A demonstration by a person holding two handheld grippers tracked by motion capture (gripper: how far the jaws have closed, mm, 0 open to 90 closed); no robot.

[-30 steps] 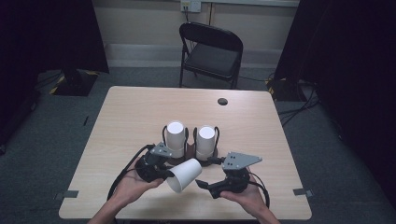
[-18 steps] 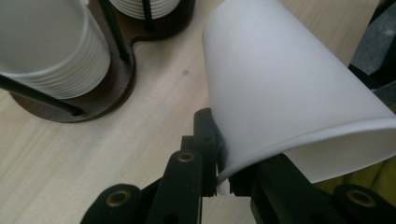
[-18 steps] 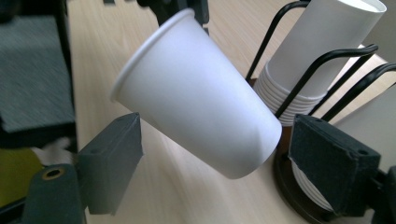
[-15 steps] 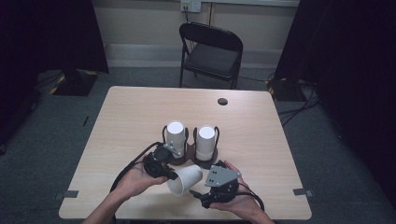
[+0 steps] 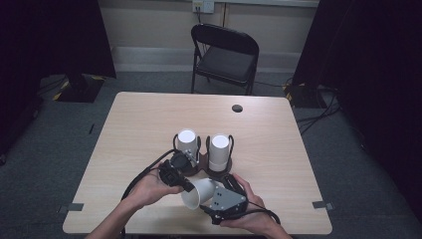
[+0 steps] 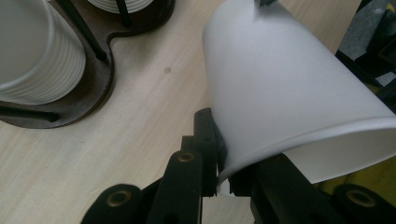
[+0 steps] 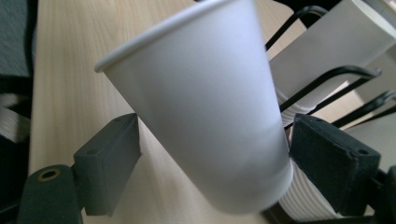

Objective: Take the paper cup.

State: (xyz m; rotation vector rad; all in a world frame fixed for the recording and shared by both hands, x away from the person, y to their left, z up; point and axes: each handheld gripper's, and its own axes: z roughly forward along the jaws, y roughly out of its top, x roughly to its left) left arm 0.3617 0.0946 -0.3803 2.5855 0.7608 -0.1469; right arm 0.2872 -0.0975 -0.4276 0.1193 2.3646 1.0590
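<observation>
**Handover of a paper cup, mid-air**

Cup (image 5: pixel 199 193) hangs tilted over the near table edge (image 5: pixel 149 230), just in front of the cup stacks (image 5: pixel 188 144) in their dark holder (image 6: pixel 93 93). Left gripper (image 6: pixel 217 175) pinches its rim, jaws clamped tight on the wall. Right gripper (image 7: pixel 212 168) stands wide — jaws flank the cup's base, not pressing. Next, I judge, the right must close squarely on the body before the left lets go. Room is tight behind, by the holder's wires — open table lies to either side.

Matt white paper cup (image 6: pixel 289 88); pale wood-grain table (image 5: pixel 144 124).
</observation>
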